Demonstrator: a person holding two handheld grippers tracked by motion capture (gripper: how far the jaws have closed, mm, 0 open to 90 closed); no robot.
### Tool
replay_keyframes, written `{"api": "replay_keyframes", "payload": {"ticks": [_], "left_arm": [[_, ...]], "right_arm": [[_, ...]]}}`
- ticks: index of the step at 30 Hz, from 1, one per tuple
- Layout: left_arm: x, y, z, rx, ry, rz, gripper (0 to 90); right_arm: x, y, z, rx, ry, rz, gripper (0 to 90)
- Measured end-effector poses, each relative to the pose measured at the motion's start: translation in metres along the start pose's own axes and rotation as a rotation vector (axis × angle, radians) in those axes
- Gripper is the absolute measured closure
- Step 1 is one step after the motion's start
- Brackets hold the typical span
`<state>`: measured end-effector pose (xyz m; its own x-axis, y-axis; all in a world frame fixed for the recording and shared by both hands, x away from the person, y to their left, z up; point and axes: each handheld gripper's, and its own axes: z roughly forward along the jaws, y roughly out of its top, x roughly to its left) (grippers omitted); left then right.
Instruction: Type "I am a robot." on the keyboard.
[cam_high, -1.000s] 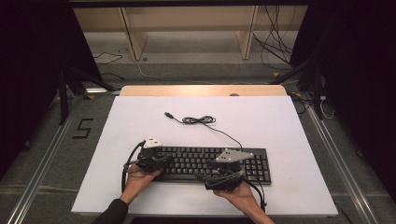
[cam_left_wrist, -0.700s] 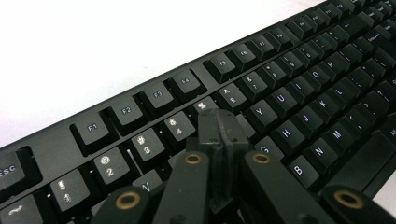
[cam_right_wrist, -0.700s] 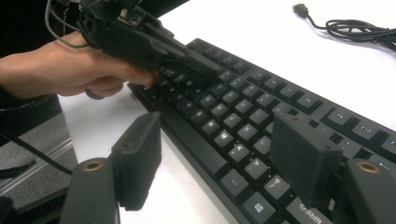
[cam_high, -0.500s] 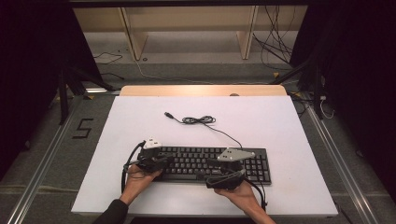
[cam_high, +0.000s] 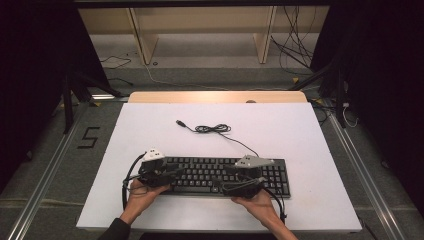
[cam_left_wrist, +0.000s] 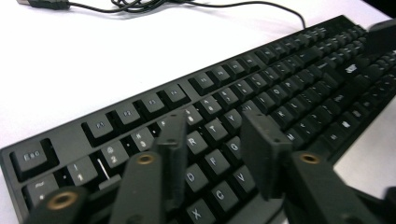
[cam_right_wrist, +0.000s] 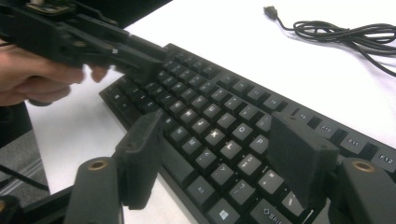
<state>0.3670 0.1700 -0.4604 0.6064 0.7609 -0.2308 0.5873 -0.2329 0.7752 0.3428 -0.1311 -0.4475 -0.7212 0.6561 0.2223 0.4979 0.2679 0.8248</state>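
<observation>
Near the table's (cam_high: 310, 210) front edge lies the keyboard (cam_high: 225, 175), cable (cam_high: 215, 129) trailing behind it. Both grippers hover over its keys, apparently to type: left gripper (cam_left_wrist: 217, 149) has just been opening, nothing between; right gripper (cam_right_wrist: 219, 158) stands apart, empty.

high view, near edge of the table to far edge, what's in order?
Person's hands with the left gripper and right gripper → black keyboard → coiled cable with its USB plug → bare wooden strip along the table's far edge.
</observation>
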Motion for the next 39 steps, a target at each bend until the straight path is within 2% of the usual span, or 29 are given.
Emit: {"api": "replay_keyframes", "payload": {"ticks": [4,6,11,17,19,22,25,31,39], "left_arm": [[-0.001,-0.003,-0.006,-0.007,-0.011,-0.004,53.5],[-0.002,-0.005,-0.012,-0.027,-0.023,-0.011,45.8],[-0.003,-0.009,-0.021,-0.064,-0.028,-0.010,36.9],[-0.003,-0.015,-0.027,-0.085,-0.026,-0.010,33.7],[-0.004,-0.015,-0.028,-0.086,-0.027,-0.011,33.0],[-0.004,-0.018,-0.030,-0.095,-0.029,-0.017,32.1],[-0.004,-0.020,-0.032,-0.104,-0.029,-0.018,31.5],[-0.003,-0.023,-0.034,-0.114,-0.031,-0.014,30.2],[-0.006,-0.027,-0.035,-0.127,-0.022,-0.010,28.5]], "right_arm": [[-0.002,0.001,0.003,0.007,-0.010,-0.001,40.3],[-0.004,0.003,0.006,0.017,-0.019,0.004,44.1],[-0.006,0.006,0.012,0.030,-0.035,-0.004,53.6],[-0.008,0.009,0.019,0.045,-0.037,-0.015,68.6],[-0.008,0.010,0.020,0.049,-0.036,-0.013,70.3],[-0.008,0.012,0.025,0.060,-0.031,-0.014,78.6],[-0.008,0.013,0.028,0.068,-0.029,-0.017,82.8],[-0.008,0.015,0.036,0.085,-0.028,-0.015,88.5],[-0.011,0.016,0.043,0.106,-0.037,-0.004,90.0]]}}
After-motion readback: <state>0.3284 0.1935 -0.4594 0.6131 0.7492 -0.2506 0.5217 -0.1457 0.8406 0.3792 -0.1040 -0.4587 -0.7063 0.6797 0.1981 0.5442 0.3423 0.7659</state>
